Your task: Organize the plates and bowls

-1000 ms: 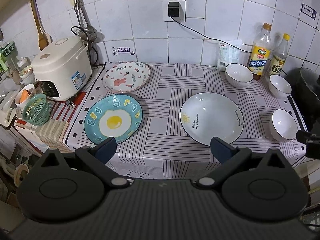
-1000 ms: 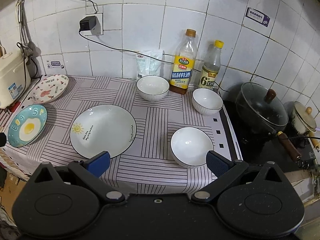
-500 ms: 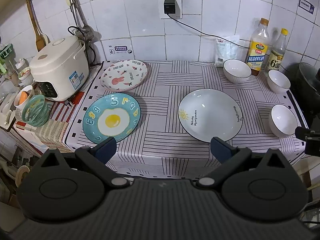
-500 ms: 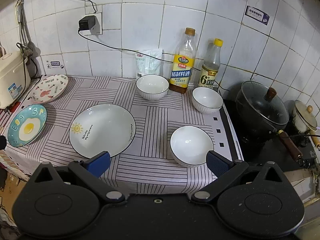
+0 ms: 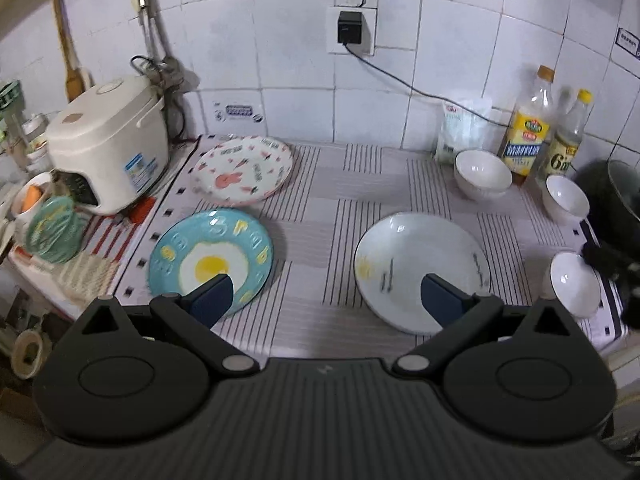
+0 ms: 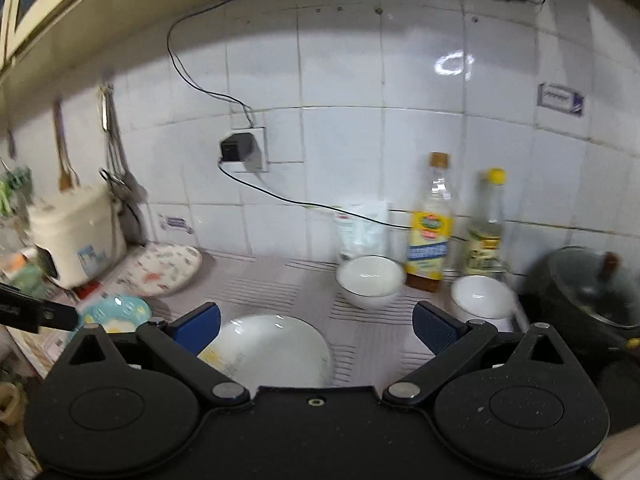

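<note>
the white plate [image 5: 420,268], egg plate [image 5: 212,258] and rabbit plate [image 5: 244,168] lie flat and apart on the striped counter [image 5: 320,216], so a pad sliding off a thin rim could skid one toward the rice cooker [image 5: 108,144]. both the left gripper [image 5: 326,300] and right gripper [image 6: 316,330] are spread and hold nothing. three small bowls [image 5: 482,174] sit near two bottles [image 5: 528,132] and a dark pot [image 6: 592,288], which a careless reach could knock.

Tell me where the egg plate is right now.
In the left wrist view the egg plate lies on the striped cloth's left side, in front of the bunny plate and right of the rice cooker, left of the white plate.
</note>
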Demonstrator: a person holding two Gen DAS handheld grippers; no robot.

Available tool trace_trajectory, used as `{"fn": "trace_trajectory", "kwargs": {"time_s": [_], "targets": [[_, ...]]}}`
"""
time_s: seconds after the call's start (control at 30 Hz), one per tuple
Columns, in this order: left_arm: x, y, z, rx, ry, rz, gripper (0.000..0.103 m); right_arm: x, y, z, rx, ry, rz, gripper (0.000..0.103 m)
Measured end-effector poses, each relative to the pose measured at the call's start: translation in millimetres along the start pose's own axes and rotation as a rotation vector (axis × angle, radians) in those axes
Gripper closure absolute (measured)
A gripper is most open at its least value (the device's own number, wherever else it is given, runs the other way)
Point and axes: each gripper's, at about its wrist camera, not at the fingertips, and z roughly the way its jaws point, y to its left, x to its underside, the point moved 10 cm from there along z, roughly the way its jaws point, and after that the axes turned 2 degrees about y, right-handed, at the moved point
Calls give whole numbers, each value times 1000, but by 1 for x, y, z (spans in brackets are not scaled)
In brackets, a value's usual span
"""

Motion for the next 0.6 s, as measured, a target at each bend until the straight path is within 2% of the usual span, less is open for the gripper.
{"fn": "trace_trajectory", "kwargs": {"time_s": [0.1,0.2,0.27,0.4,0.5,0.6], "targets": [[-2,-7,32,13,-16,8,1,12,5,37,-74,81,1,0],[2,-18,69,61,-7,-9,4,37,7,72,-119,116,64,0],[8,-21,93,84,10,-43,4,59,6,92,-139,143,109,12],[27,-27,135,168,159,-201,5,92,4,115,-174,131,220,15],[30,-31,153,146,135,-188,5,109,4,133,-168,163,262,17],[32,-32,173,122,138,-165,8,124,3,146,-159,206,295,25]]}}
